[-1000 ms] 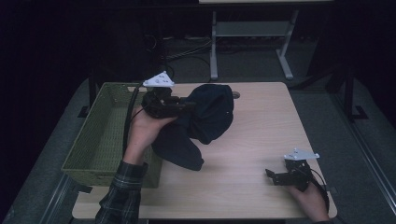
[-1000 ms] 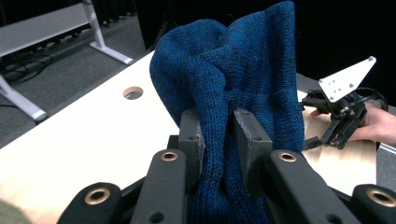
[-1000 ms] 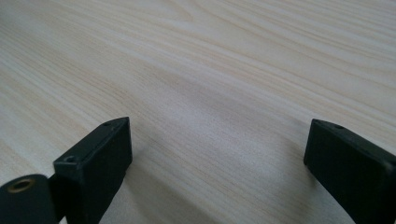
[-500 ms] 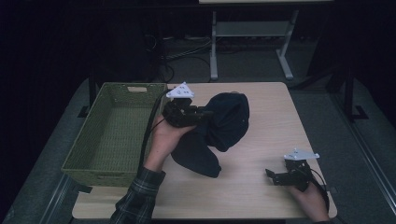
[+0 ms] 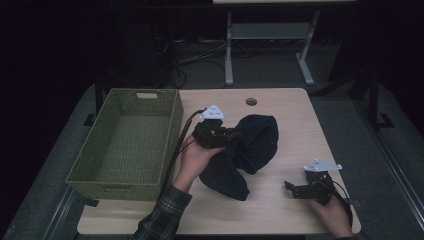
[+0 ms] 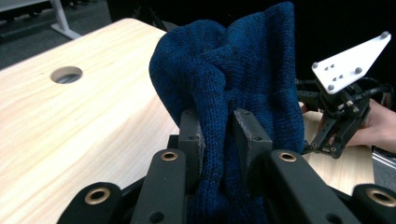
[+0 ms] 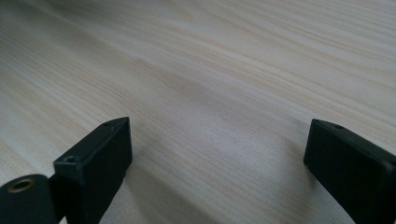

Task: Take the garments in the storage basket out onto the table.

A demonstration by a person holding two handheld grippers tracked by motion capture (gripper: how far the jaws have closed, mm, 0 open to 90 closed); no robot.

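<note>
1. Since a second ago, moved away from the green basket [image 5: 125, 145] towards the middle of the table [image 5: 280, 215] and lower: left gripper [image 5: 235, 137] with the dark blue knit garment [image 5: 250, 150] in tow
2. Earlier hanging bunched right beside the basket's near corner; now spread on the tabletop, well clear of the basket's right wall, one end trailing towards the near edge of the table
3. Unchanged since then: right gripper [image 5: 290, 187], resting far from the basket near the table's near right corner, in a hand [image 5: 330, 212]
4. Left gripper [image 6: 217, 135] jaws: narrowly parted and clamped on a thick fold of the garment [image 6: 233, 74], wool bulging up between the pads
5. Right gripper [image 7: 217, 154] jaws: wide apart, nothing between them, bare wood of the table [image 7: 210, 70] below
6. Basket: at the left edge of the table, garment lying outside it
7. Round cable hole [image 5: 251, 102]: beyond the garment, right of the basket's far corner
8. Writing, brands, labels: none legible on garment, basket or grippers
</note>
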